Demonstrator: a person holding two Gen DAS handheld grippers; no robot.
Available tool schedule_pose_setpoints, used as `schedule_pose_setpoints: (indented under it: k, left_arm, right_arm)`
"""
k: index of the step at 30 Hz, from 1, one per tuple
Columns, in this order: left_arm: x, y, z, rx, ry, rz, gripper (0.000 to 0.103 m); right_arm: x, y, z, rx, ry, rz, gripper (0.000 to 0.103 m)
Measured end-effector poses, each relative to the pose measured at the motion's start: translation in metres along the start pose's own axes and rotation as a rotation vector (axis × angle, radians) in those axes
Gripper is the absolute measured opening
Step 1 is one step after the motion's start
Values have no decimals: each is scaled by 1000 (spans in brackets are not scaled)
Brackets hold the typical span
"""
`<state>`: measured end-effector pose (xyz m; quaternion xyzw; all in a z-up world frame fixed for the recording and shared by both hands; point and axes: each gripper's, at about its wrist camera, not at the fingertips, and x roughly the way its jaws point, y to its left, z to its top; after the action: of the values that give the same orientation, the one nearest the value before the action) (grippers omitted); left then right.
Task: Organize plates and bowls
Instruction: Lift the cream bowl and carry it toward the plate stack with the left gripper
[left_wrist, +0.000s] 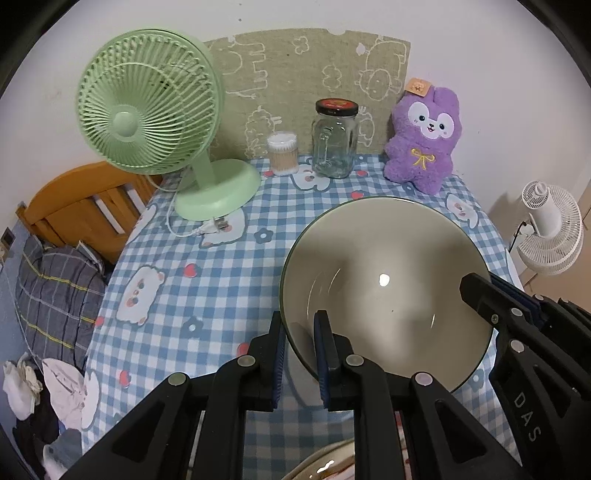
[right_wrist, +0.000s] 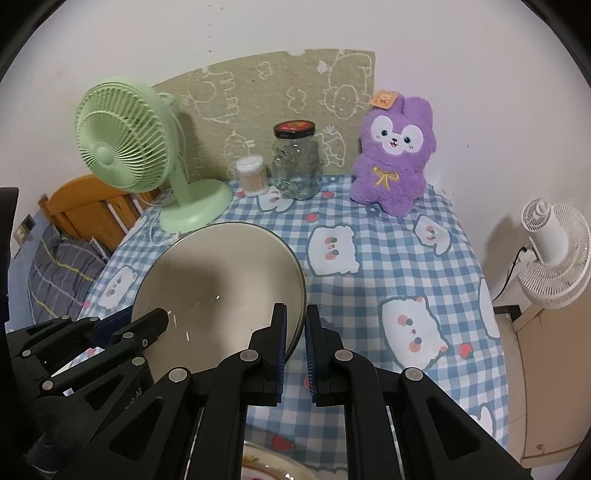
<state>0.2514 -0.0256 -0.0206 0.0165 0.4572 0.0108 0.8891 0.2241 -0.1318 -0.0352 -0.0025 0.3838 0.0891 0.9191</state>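
Observation:
A large cream bowl (left_wrist: 388, 280) with a dark green rim is held tilted above the checkered table; it also shows in the right wrist view (right_wrist: 221, 280). My left gripper (left_wrist: 301, 354) is shut on the bowl's left rim, one finger inside and one outside. My right gripper (right_wrist: 295, 343) is shut on the bowl's right rim the same way. Each gripper appears in the other's view, the right one (left_wrist: 517, 325) and the left one (right_wrist: 110, 343). A patterned plate (right_wrist: 273, 465) lies below the grippers at the bottom edge; it also shows in the left wrist view (left_wrist: 325, 461).
A green desk fan (left_wrist: 155, 110), a cotton swab jar (left_wrist: 282, 153), a glass jar (left_wrist: 334, 138) and a purple plush toy (left_wrist: 423, 136) stand along the back of the table (left_wrist: 207, 280). A white fan (right_wrist: 554, 251) stands off the right side. A wooden bed frame (left_wrist: 85, 210) is on the left.

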Motion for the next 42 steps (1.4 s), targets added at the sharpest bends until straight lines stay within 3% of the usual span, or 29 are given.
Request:
schedule_pose_setpoints:
  k: [19, 42]
  left_arm:
    - [-66, 34, -33, -26, -65, 22, 12]
    - [-100, 82, -84, -75, -16, 48, 12]
  right_arm:
    - [-58, 43, -20, -34, -31, 20, 12]
    - [-97, 101, -60, -98, -40, 64, 12]
